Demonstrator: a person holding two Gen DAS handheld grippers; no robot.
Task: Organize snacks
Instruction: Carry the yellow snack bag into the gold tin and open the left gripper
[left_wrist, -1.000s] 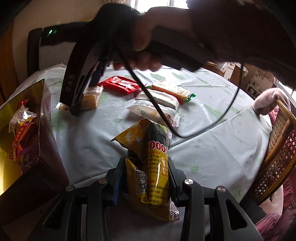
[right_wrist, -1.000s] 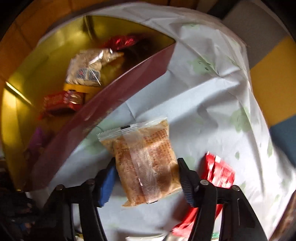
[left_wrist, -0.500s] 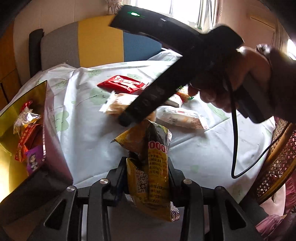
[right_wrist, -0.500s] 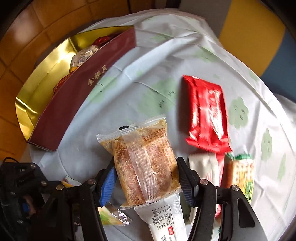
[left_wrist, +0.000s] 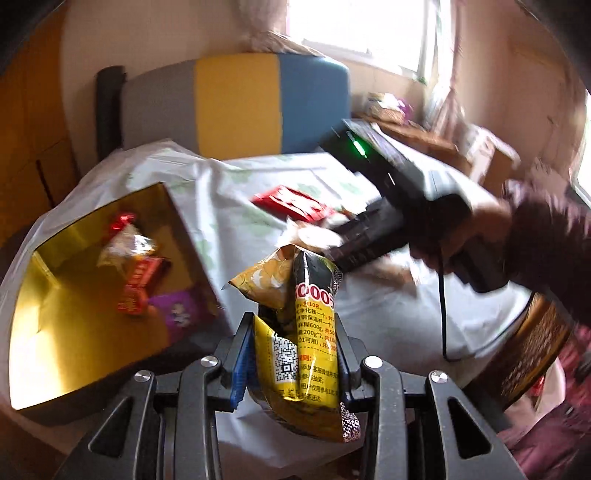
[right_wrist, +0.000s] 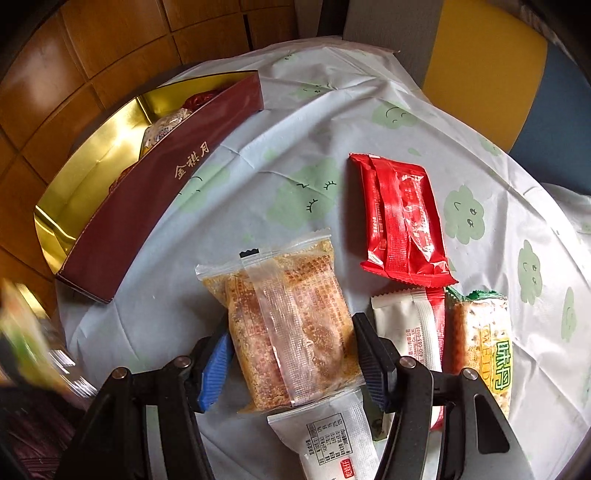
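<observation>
My left gripper (left_wrist: 291, 354) is shut on a yellow and black snack bag (left_wrist: 299, 332) and holds it just right of the open gold-lined box (left_wrist: 66, 295). The box holds a clear-wrapped snack (left_wrist: 127, 243), a red snack (left_wrist: 140, 284) and a purple snack (left_wrist: 181, 310). My right gripper (right_wrist: 291, 350) is shut on a clear-wrapped brown cake (right_wrist: 288, 328) above the table. The box shows in the right wrist view (right_wrist: 155, 192) at the upper left. My right gripper also shows in the left wrist view (left_wrist: 369, 236), right of the box.
On the cloud-print tablecloth (right_wrist: 295, 177) lie a red packet (right_wrist: 402, 225), two white packets (right_wrist: 410, 332) (right_wrist: 332, 439) and an orange biscuit packet (right_wrist: 480, 339). A grey, yellow and blue chair back (left_wrist: 236, 107) stands behind the table. A rattan chair (left_wrist: 535, 347) is at the right.
My left gripper has carried the yellow bag toward the box, which now looms larger at left. My right gripper has pulled back from the box with the cake, over the loose packets.
</observation>
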